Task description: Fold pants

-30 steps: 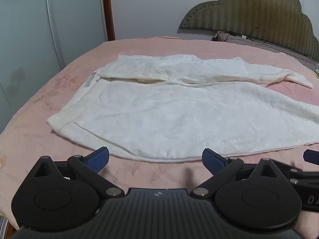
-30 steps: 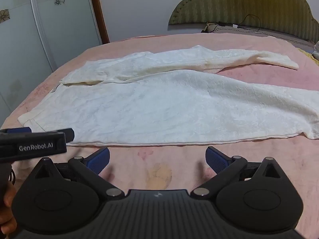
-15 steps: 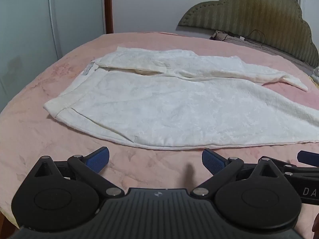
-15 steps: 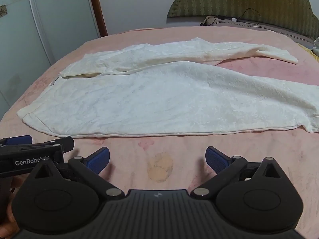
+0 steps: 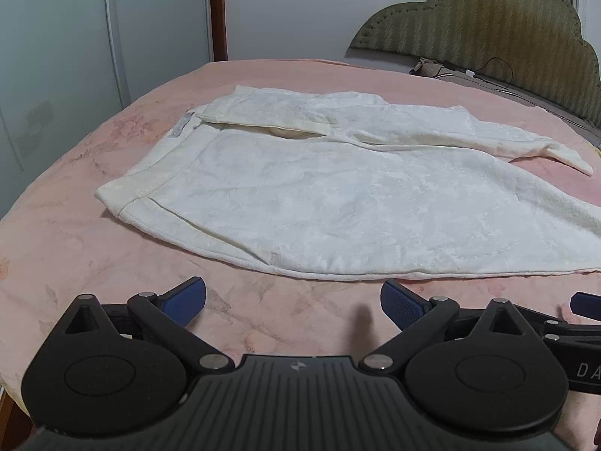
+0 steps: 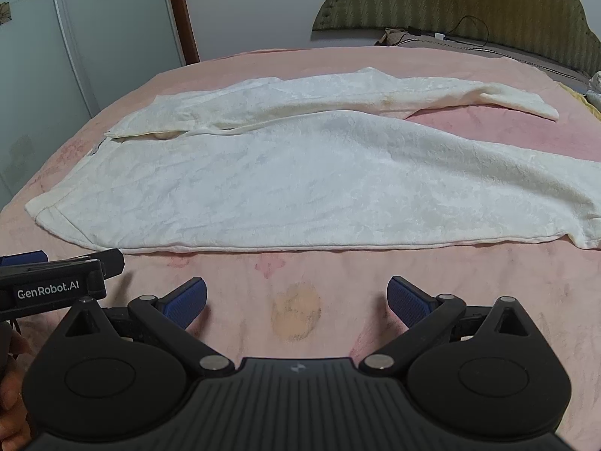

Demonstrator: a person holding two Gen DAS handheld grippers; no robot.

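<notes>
Left wrist view: the white pants (image 5: 338, 195) lie spread flat on the pink bedspread (image 5: 75, 248), waistband toward the left, both legs running right, the far leg narrowing toward the olive headboard (image 5: 488, 22). The left tongs (image 5: 293, 300) hover just short of the near hem, blue pads spread wide, pinching nothing. In the right wrist view the right tongs (image 6: 296, 300) are likewise spread and empty, above a tan stain (image 6: 296, 315) on the bedspread, near the pants' long edge.
</notes>
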